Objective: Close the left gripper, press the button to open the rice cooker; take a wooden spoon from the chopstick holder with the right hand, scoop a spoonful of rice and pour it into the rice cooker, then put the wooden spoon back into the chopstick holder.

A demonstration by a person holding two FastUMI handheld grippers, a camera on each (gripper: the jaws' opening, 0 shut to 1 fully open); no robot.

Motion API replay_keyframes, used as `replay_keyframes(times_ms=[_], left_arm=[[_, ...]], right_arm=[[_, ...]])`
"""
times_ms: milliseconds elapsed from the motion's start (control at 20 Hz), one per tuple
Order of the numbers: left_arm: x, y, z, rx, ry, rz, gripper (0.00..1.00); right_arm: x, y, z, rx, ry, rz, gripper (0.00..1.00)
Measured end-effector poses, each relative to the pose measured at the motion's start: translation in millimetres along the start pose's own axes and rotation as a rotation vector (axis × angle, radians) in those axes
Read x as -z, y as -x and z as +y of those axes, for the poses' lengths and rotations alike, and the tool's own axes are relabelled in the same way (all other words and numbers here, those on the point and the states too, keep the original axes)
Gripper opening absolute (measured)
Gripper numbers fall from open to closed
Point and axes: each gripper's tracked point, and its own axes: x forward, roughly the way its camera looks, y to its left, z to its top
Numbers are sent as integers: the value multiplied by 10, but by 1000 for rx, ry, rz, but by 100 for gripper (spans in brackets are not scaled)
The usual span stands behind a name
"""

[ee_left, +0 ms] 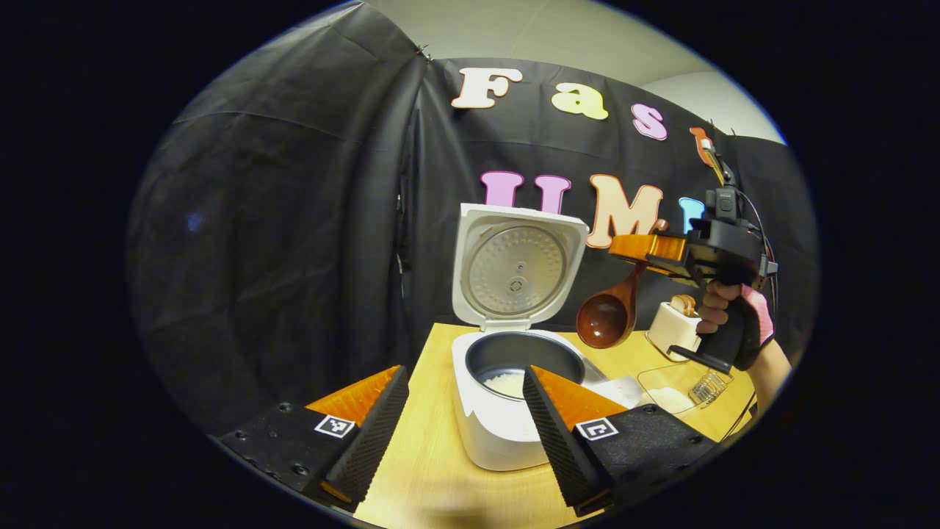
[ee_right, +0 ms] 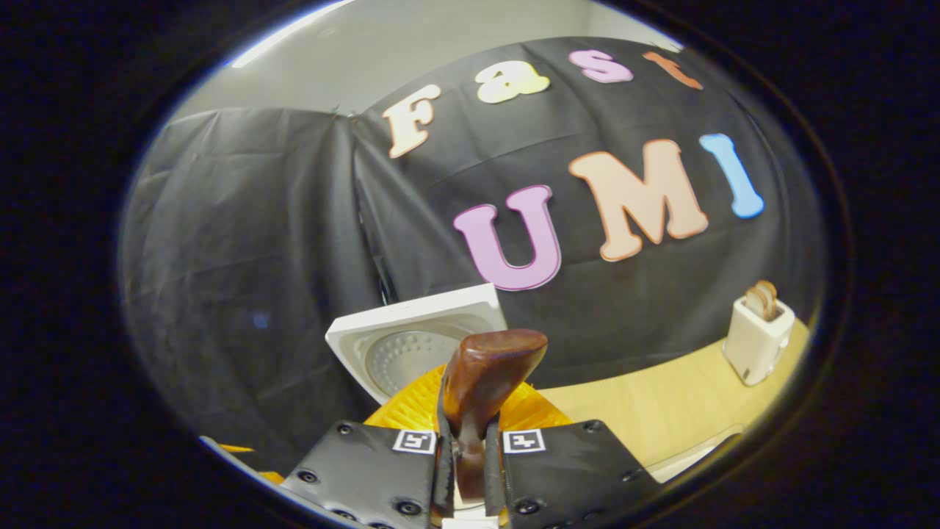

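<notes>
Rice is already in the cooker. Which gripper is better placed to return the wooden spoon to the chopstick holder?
Right. The right gripper is shut on the wooden spoon, near the chopstick holder; the left gripper is open, empty.

Open white rice cooker (ee_left: 507,411), rice inside; brown wooden spoon (ee_left: 606,317) aloft beside lid.

White rice cooker (ee_left: 499,433) with dark grey inner pot and dimpled silver lid plate (ee_left: 516,270). Glossy reddish-brown wooden spoon (ee_left: 608,316). Orange fingers (ee_left: 360,393) with ribbed black pads on left gripper (ee_left: 464,411); black-and-white square markers on both. Pale wood table (ee_left: 433,470). White toaster (ee_right: 756,339), probably with tan bread. Pink glove on hand (ee_left: 734,323).
</notes>
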Motion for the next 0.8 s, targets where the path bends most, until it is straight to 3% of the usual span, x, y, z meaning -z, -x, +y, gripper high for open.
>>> replay_keyframes(times_ms=[400,550,800], left_arm=[[74,-93,-531,68,1,26,93],[97,-120,-726,74,3,34,93],[110,-132,-893,42,6,45,93]], right_arm=[[-773,837,-1526,187,-212,-93,19],[-1006,1244,-2271,304,-166,-130,19],[-1154,1692,-3102,424,-57,-120,19]])
